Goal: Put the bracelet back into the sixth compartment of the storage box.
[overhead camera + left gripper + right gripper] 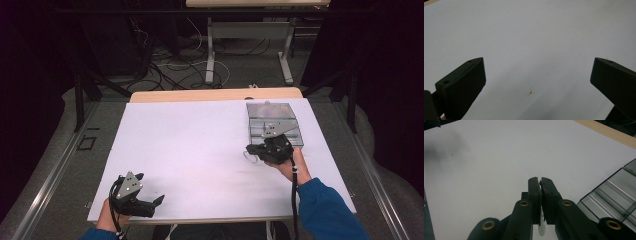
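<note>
My right gripper [250, 149] [540, 180] hovers over the white table sheet [200, 145], just left of a clear plastic compartment box [272, 116] [614, 192]. Its jaws are pressed together. A small pale, see-through piece [541, 229] [249, 157] shows right under them; I cannot tell whether it is pinched or lies on the sheet. My left gripper [150, 189] [537, 75] rests low at the near left corner of the table, jaws wide apart with bare white sheet between them.
The clear box sits at the far right of the sheet, close to the table's right edge. A strip of wooden tabletop [215, 94] runs along the far side. Beyond it are desk legs and loose cables [200, 65] on the floor.
</note>
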Tool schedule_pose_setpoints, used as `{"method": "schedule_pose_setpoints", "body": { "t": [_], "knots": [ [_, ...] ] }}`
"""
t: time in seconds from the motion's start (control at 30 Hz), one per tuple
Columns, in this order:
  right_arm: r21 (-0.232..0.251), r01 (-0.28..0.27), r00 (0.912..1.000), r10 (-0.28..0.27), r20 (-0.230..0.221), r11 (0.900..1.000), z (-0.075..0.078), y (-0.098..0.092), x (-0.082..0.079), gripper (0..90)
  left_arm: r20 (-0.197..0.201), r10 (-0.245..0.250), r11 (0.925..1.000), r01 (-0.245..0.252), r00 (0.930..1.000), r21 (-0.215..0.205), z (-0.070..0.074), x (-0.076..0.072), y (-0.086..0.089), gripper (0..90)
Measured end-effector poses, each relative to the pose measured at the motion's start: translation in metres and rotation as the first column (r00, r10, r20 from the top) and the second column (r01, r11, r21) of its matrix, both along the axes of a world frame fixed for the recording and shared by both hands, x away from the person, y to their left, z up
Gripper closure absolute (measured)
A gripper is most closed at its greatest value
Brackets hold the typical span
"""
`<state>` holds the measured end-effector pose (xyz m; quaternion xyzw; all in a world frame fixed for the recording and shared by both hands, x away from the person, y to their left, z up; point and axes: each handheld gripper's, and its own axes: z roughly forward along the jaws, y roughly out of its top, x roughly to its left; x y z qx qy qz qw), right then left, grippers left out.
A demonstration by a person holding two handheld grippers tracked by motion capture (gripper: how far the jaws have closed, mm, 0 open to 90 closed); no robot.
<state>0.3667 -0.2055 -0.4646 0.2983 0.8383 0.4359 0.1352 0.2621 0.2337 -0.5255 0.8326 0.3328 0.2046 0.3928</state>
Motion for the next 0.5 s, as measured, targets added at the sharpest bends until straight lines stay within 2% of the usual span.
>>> {"method": "schedule_pose_setpoints", "body": {
  "t": [0.5],
  "knots": [
    [-0.001, 0.046, 0.9989, -0.046, 0.013, 0.999, 0.006, -0.014, 0.002, 86.9, -0.006, -0.004, 1.0000, 0.004, 1.0000, 0.000, 0.001, -0.001, 0.000, 0.0]
  ]
}}
